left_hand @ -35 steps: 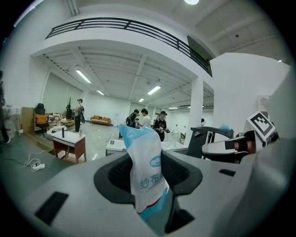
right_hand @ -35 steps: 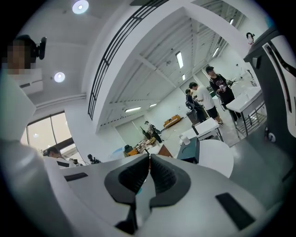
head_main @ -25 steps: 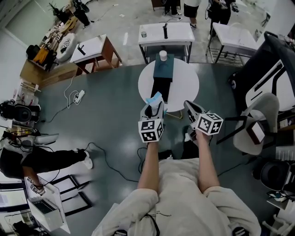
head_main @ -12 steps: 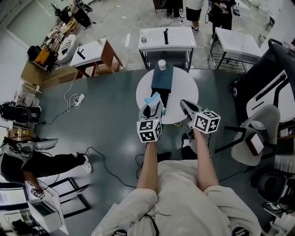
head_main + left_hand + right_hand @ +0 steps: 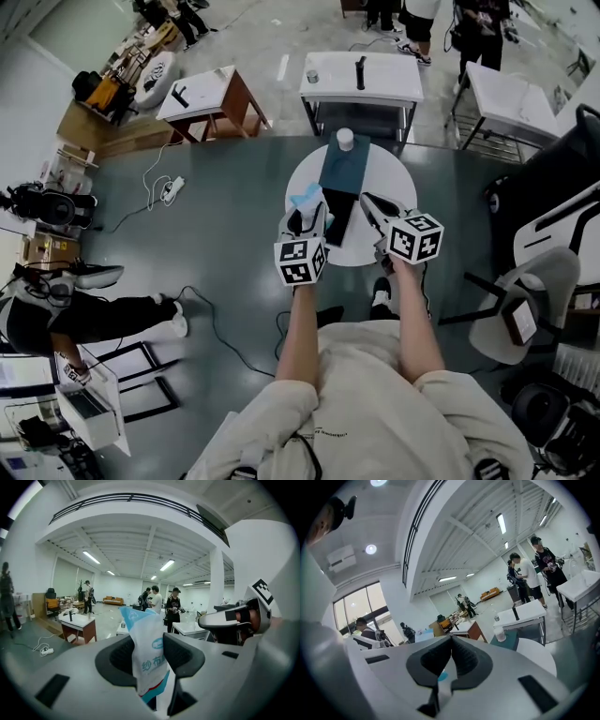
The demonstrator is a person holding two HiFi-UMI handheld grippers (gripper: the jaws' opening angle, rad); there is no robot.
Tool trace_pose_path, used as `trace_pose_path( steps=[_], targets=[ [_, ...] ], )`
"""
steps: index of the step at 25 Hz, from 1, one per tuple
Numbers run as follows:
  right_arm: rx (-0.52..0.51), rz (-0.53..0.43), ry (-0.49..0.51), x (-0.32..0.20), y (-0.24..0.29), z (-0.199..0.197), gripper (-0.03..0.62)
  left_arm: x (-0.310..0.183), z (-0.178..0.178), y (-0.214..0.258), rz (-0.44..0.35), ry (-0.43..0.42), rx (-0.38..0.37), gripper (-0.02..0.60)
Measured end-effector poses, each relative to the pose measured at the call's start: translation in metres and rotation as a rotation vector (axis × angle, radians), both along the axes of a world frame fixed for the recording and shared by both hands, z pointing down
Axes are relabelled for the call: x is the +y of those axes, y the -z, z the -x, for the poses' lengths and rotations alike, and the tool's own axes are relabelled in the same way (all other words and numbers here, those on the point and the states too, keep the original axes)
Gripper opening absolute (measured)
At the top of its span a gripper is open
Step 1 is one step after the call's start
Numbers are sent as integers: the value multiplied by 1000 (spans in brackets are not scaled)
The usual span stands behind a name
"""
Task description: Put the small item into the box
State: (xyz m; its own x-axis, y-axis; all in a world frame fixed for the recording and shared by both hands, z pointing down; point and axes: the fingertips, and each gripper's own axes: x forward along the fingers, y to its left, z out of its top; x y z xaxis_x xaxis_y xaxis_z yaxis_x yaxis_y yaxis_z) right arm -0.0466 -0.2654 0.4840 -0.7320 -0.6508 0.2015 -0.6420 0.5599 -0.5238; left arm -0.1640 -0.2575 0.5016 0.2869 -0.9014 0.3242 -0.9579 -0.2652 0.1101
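The soft white-and-blue plastic packet (image 5: 140, 634) stands upright, pinched low between the jaws of the left gripper (image 5: 149, 656). It is held over the round white table (image 5: 394, 183), just beside the dark teal oblong box (image 5: 343, 172), seemingly ready to drop in. The right gripper (image 5: 451, 660) is pressed together on nothing, probably waiting.

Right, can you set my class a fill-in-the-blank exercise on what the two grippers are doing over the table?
1. The left gripper is shut on a small white and blue ____.
2. The jaws of the right gripper are pressed ____, with nothing between them.
3. The white table below both grippers is ____ in shape.

Missing words: packet; together; round.
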Motion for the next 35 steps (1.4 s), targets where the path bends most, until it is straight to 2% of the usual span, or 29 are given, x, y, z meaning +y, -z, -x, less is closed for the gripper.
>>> trace_pose_path(
  steps=[11,17,21,24,28,31,35],
  targets=[
    [10,-28,217,-67,-10,14,32,-50,-10,-19,51,89,-72,179],
    [-11,41,340,-76,-40,11,32,-51,-18,-44,113,196,-87,179],
    [-33,80,337,-93,-64,-6,32,-58,-27,-68,163,210,-91,179],
    [-39,113,355,-88,-80,-2,32,-54,-24,-86,222,204,-82,179],
    [-43,138,350,-89,-87,-3,32,-60,-19,-95,250,215,-70,179],
    [-17,97,325,-102,-82,-10,32,-72,-20,-101,266,205,-66,179],
    [-8,33,287,-126,-56,-7,34,-97,-24,-107,285,139,-69,179]
  ],
)
